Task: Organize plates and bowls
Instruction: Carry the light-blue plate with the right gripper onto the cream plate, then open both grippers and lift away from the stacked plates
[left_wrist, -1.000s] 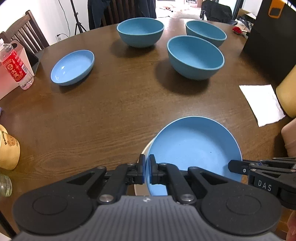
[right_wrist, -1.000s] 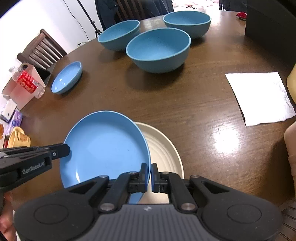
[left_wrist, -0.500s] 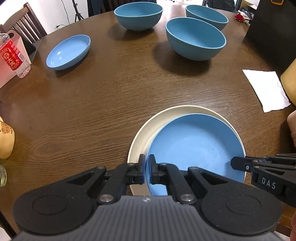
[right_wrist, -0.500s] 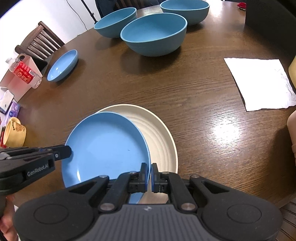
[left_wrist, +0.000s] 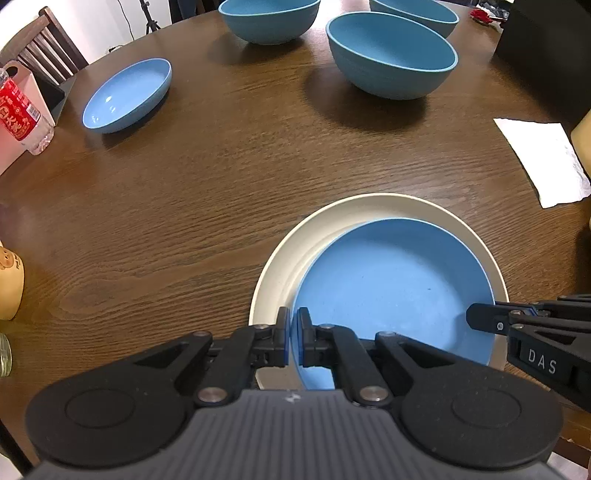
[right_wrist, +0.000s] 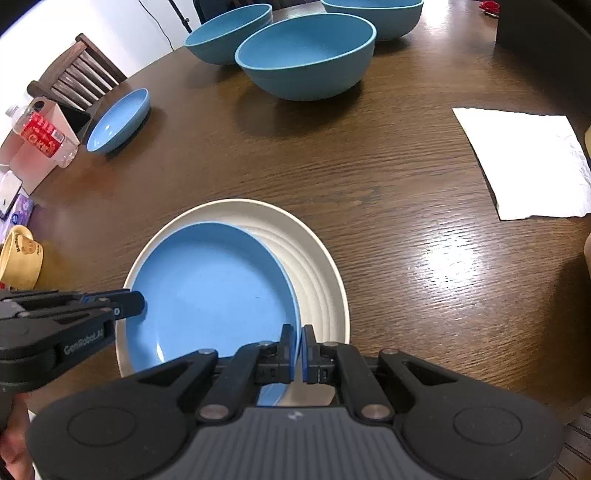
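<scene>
Both pairs of jaws stand narrow, each pinching a rim of the blue plate (left_wrist: 391, 291): the left gripper (left_wrist: 293, 338) holds its left edge and the right gripper (right_wrist: 298, 350) holds its right edge. That plate sits over the cream plate (right_wrist: 314, 258), which lies on the wooden table (left_wrist: 207, 192) near its front edge; whether the blue plate rests fully on it cannot be told. Farther back stand three blue bowls, the nearest (left_wrist: 391, 55) in the middle, with a second (left_wrist: 267, 16) and a third (left_wrist: 417, 13) behind. A shallow blue dish (left_wrist: 127, 96) lies to the far left beside a water bottle (left_wrist: 20, 114). A white napkin (right_wrist: 528, 162) lies to the right.
</scene>
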